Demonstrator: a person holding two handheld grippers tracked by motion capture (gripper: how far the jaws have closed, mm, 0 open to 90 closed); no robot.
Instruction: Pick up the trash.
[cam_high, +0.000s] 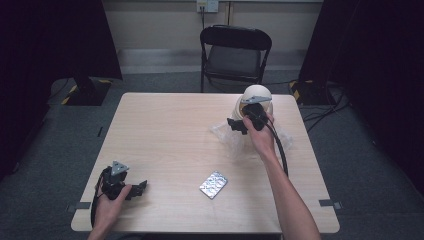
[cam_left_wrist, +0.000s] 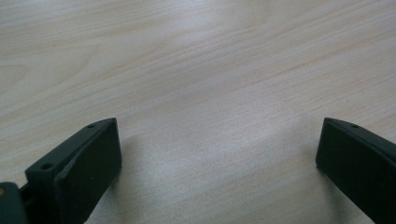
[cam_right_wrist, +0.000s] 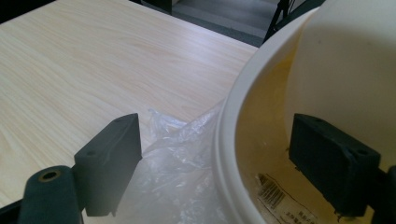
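A cream paper bowl (cam_high: 256, 95) stands at the table's far right on crumpled clear plastic wrap (cam_high: 230, 142). My right gripper (cam_high: 236, 125) is open at the bowl's left side. In the right gripper view its jaws (cam_right_wrist: 217, 123) straddle the bowl's rim (cam_right_wrist: 224, 154): one jaw is outside over the plastic wrap (cam_right_wrist: 177, 154), the other inside the bowl, and neither pad presses the rim. A barcode label (cam_right_wrist: 271, 196) lies inside the bowl. My left gripper (cam_high: 139, 187) rests near the front left corner, open, with bare tabletop between its jaws (cam_left_wrist: 219, 126).
A silver foil packet (cam_high: 213, 184) lies flat on the wooden table (cam_high: 165, 130), front centre-right. A black folding chair (cam_high: 235, 50) stands beyond the far edge. Dark curtains hang on both sides, with cables on the floor at the right.
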